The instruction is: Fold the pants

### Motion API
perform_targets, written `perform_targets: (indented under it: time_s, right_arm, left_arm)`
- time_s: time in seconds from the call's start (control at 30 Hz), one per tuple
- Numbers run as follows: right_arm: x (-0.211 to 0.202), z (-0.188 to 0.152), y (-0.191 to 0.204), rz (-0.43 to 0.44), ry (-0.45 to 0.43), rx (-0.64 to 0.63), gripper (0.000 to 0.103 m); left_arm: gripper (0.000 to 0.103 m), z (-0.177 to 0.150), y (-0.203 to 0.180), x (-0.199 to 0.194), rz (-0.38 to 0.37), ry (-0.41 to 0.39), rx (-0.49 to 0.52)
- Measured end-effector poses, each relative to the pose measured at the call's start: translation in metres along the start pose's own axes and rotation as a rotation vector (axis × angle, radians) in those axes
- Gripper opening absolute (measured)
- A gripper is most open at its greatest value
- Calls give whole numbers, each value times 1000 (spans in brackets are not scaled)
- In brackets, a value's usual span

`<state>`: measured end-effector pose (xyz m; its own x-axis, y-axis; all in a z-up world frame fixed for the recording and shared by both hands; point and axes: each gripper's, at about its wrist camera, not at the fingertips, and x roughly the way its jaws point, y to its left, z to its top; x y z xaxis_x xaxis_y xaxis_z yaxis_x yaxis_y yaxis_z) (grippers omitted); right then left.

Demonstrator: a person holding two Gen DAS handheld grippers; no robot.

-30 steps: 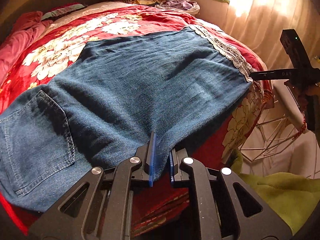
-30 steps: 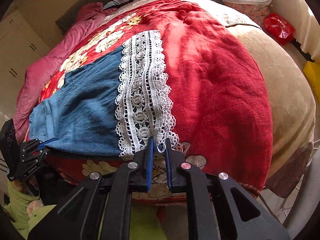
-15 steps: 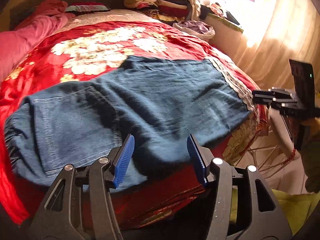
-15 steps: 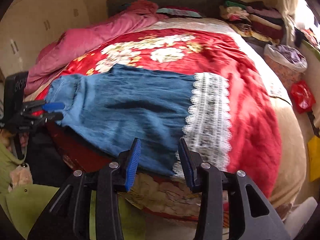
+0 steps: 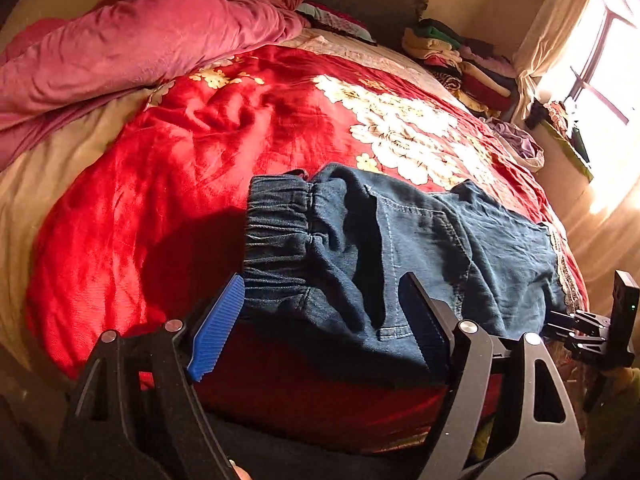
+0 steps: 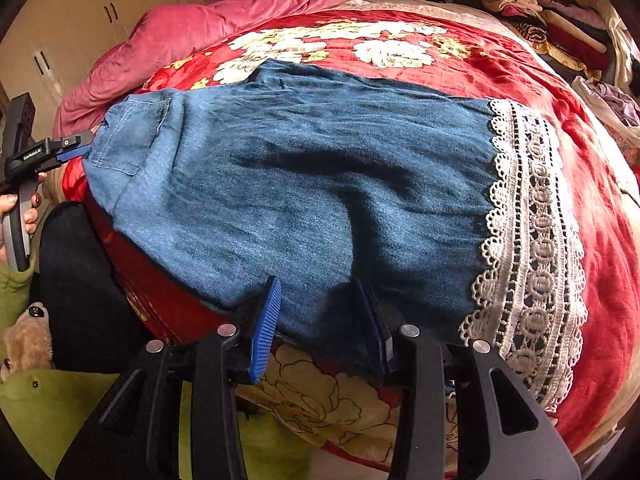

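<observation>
Small white letters are seen on the side of the left gripper [image 6: 70, 151] in the right wrist view, but they are too tiny to be read for sure. One pair of blue denim pants [image 6: 304, 184] is spread flat across the near side of a bed [image 5: 120, 216]. The bed is covered by a red blanket with big white flowers [image 6: 384, 52]. A wide band of white lace [image 6: 532, 248] is sewn along the leg end, and the stretchy waistband [image 5: 276, 236] is bunched at the other end. One pink quilt [image 5: 132, 40] is heaped at the head of the bed, and one pile of folded clothes [image 5: 452, 60] is stacked in the far corner — next to a bright window [image 5: 604, 64]. Cupboard doors [image 6: 108, 8] are seen behind the bed. Two grippers are counted. The left gripper [image 5: 324, 320] is spread wide at the waistband with nothing gripped. The right gripper [image 6: 320, 320] is spread wide too — its blue fingers [image 6: 264, 324] are held over the near edge of the leg, with nothing gripped.
</observation>
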<state>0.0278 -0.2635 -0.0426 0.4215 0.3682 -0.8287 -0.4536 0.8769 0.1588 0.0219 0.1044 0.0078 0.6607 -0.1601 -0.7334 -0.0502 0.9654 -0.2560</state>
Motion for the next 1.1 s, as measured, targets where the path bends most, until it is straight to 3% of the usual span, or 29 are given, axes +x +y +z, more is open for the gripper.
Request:
perform_targets:
  time_s: [0.1,0.13,0.2,0.4,0.57,0.67,0.87,1.0,1.1]
  right_arm:
    - [0,-1,1,-4,3,-1,38]
    - [0,-1,1,-4,4,-1,38]
    - [1,0,2,19,4,11,49]
    - [4,3,7,9,21,-8,53]
    - [5,3,6,7,25,-7,53]
    - [6,3,7,14,24,-3,58]
    - [2,4,10,10,13,-16,60]
    - [-22,8,6,-48,-82,-33,60]
    - [-31,11,-9,-103,-106,3,60]
  left_arm:
    - [68,-3,-5,12,14,11,0]
    - [53,-4,-8,14,29,7,3]
    - [39,-5,-9,18,58,0,15]
    - [19,-2,1,4,37,-40,3]
    - [15,3,1,-11,100,-85,44]
    - [16,0,9,5,99,-29,28]
    - [31,2,20,-5,90,-64,-20]
    - [33,8,-4,-34,128,-156,53]
    - [44,10,-38,-43,82,-180,133]
